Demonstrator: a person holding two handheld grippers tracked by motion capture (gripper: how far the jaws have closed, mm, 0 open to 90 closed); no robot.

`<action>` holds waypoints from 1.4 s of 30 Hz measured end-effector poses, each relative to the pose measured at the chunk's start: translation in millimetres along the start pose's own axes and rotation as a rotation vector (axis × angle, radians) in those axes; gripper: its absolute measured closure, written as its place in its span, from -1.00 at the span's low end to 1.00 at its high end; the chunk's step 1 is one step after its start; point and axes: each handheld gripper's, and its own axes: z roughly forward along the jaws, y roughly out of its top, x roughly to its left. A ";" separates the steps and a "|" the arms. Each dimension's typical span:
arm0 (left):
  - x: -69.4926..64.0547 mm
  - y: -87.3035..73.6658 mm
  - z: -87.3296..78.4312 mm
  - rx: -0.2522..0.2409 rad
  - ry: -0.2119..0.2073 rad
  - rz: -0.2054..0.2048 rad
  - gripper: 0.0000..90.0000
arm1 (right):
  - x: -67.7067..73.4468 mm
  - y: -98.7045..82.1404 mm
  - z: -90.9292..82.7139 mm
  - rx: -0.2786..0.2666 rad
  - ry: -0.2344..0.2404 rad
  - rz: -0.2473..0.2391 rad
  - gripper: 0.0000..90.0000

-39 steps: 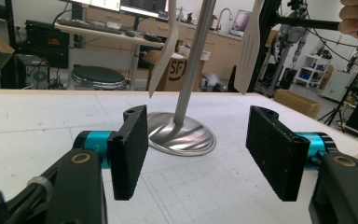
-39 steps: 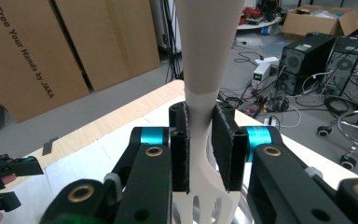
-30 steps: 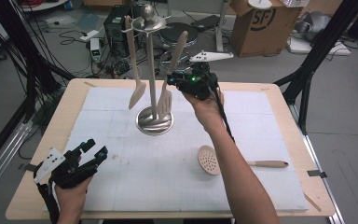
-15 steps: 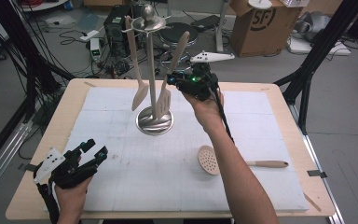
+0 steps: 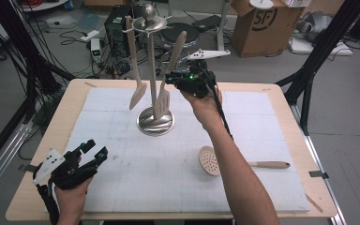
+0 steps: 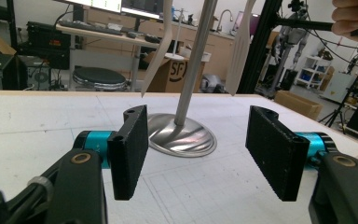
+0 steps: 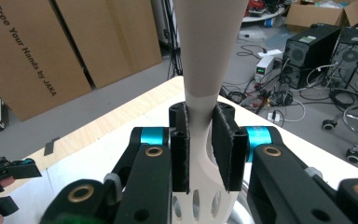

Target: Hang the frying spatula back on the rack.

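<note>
A steel utensil stand [image 5: 155,123] rises from a round base at the middle rear of the white mat. A pale spatula [image 5: 136,91] hangs from its top on the left side. My right gripper [image 5: 169,78] is shut on the neck of a pale slotted turner [image 5: 163,101], which stands upright beside the pole; in the right gripper view the pads pinch the turner [image 7: 200,93] just above its slotted blade. My left gripper [image 5: 93,153] rests low at the mat's near left corner, open and holding nothing; in the left gripper view its jaws [image 6: 198,149] frame the stand's base [image 6: 182,135].
A round perforated skimmer [image 5: 210,161] with a wooden handle lies on the mat at the right, near my right forearm. The white mat [image 5: 122,187] covers most of the wooden table [image 5: 281,93]. Cardboard boxes, cables and computer cases lie on the floor beyond the far edge.
</note>
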 end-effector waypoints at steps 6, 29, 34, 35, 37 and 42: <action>2.1 -0.4 -0.1 0.000 0.006 -0.005 -0.12 | -4.1 2.4 4.8 0.005 0.001 0.003 0.73; 5.5 -0.7 -3.8 -0.003 0.018 -0.015 -0.12 | -1.3 23.2 19.8 0.033 0.039 -0.019 0.72; 6.1 -0.7 -5.1 -0.006 0.021 -0.017 -0.12 | -6.4 22.3 20.1 0.035 0.026 -0.012 0.72; 6.3 -0.6 -5.6 -0.004 0.021 -0.013 -0.12 | -6.9 22.4 19.7 0.033 0.030 -0.007 0.72; 6.2 -0.5 -5.7 -0.005 0.023 -0.013 -0.12 | -7.9 22.3 20.4 0.032 0.043 -0.007 0.73; 6.0 -0.6 -5.8 -0.003 0.025 -0.014 -0.12 | -8.9 22.1 21.5 0.037 0.042 -0.001 0.73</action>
